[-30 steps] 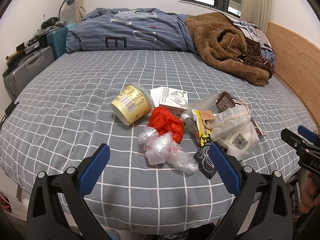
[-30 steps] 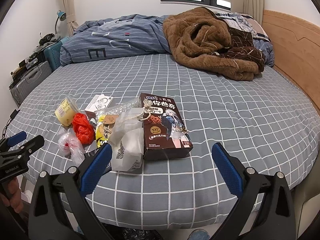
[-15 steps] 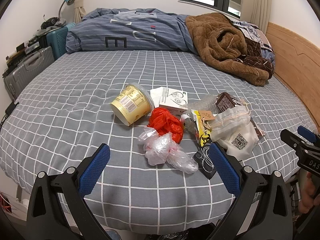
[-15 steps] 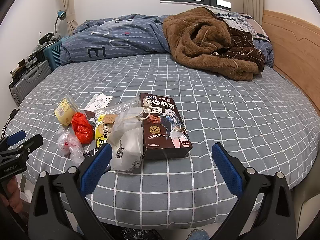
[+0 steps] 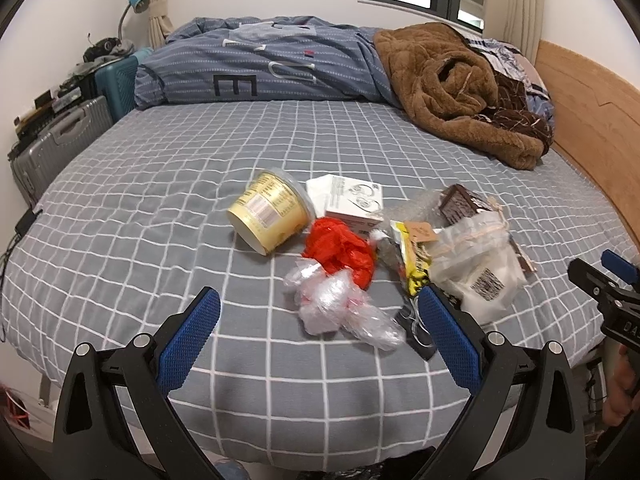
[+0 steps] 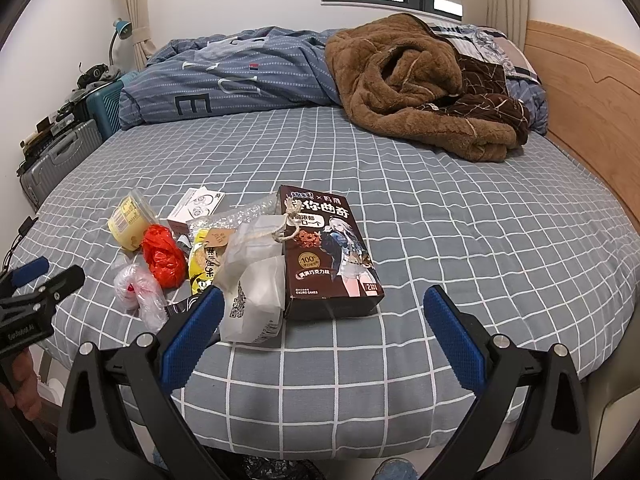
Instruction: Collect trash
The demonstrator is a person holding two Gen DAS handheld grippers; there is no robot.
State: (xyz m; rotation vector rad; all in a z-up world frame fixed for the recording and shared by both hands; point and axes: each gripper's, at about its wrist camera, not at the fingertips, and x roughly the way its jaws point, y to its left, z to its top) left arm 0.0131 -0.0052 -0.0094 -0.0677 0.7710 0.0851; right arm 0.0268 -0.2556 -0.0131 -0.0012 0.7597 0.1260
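A heap of trash lies on the grey checked bed (image 5: 160, 184): a yellow tub (image 5: 270, 216) on its side, a red plastic bag (image 5: 340, 248), a crumpled clear bag (image 5: 340, 308), a small white box (image 5: 354, 202), a yellow wrapper (image 5: 414, 264), a white drawstring pouch (image 5: 476, 272) and a brown cookie box (image 6: 328, 248). My left gripper (image 5: 318, 332) is open and empty, just short of the clear bag. My right gripper (image 6: 322, 328) is open and empty, in front of the cookie box and the white pouch (image 6: 256, 292).
A brown fleece blanket (image 6: 412, 84) and a blue duvet (image 5: 260, 64) lie at the far side of the bed. A wooden headboard (image 6: 592, 100) runs along the right. Suitcases (image 5: 60, 140) stand at the left of the bed.
Both grippers have stayed open and almost still; the views have shifted only slightly. No trash has moved.
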